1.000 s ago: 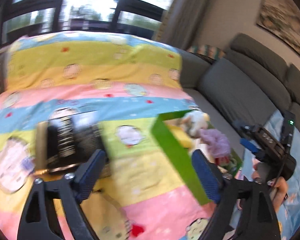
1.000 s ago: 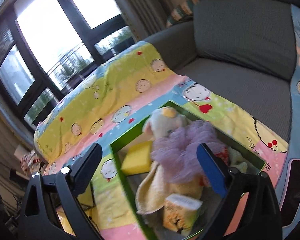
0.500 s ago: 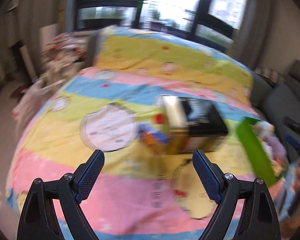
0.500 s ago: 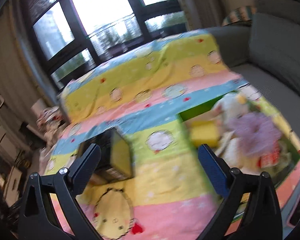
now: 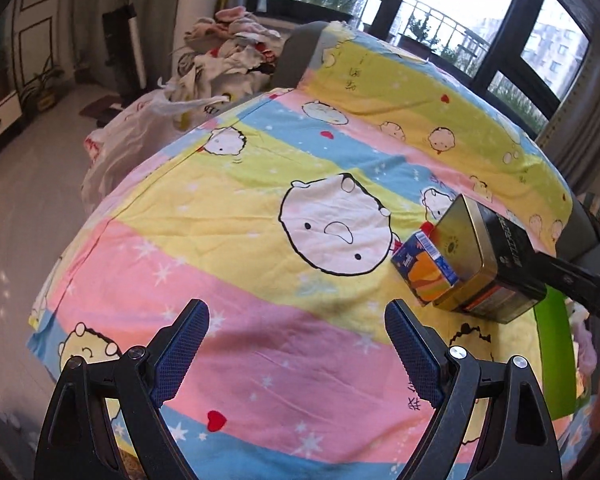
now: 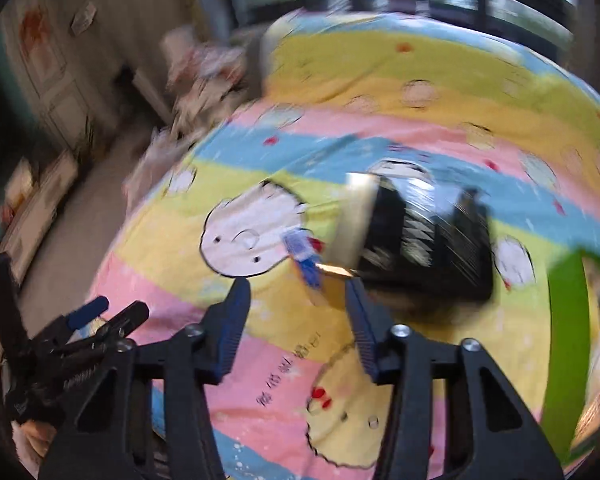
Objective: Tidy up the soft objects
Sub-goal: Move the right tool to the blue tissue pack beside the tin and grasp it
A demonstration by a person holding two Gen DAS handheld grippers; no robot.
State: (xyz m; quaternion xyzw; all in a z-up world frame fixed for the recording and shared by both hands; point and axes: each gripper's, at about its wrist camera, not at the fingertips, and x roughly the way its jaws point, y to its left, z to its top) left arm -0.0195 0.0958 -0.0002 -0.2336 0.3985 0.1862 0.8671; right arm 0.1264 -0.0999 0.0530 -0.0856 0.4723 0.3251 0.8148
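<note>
My left gripper (image 5: 296, 320) stands open over the pink stripe of the cartoon bedsheet (image 5: 228, 248), nothing between its fingers. A small blue and orange carton (image 5: 424, 272) leans against a black and gold tin (image 5: 484, 264) ahead to the right. The right wrist view is blurred. There my right gripper (image 6: 296, 296) is closing, with only bedsheet between the jaws. The carton (image 6: 306, 260) lies just past its tips, beside the tin (image 6: 416, 240). The green box (image 5: 552, 352) holds soft things, barely visible at the right edge.
A pile of clothes (image 5: 228, 48) and a white plastic bag (image 5: 140, 120) lie beyond the bed's far left side, with bare floor to the left. The green box wall (image 6: 568, 340) stands right of the tin. My left gripper (image 6: 96, 316) shows at lower left.
Both views have swung left, away from the green box toward the tin and carton. The right gripper's jaws have narrowed. The left gripper has stayed wide open.
</note>
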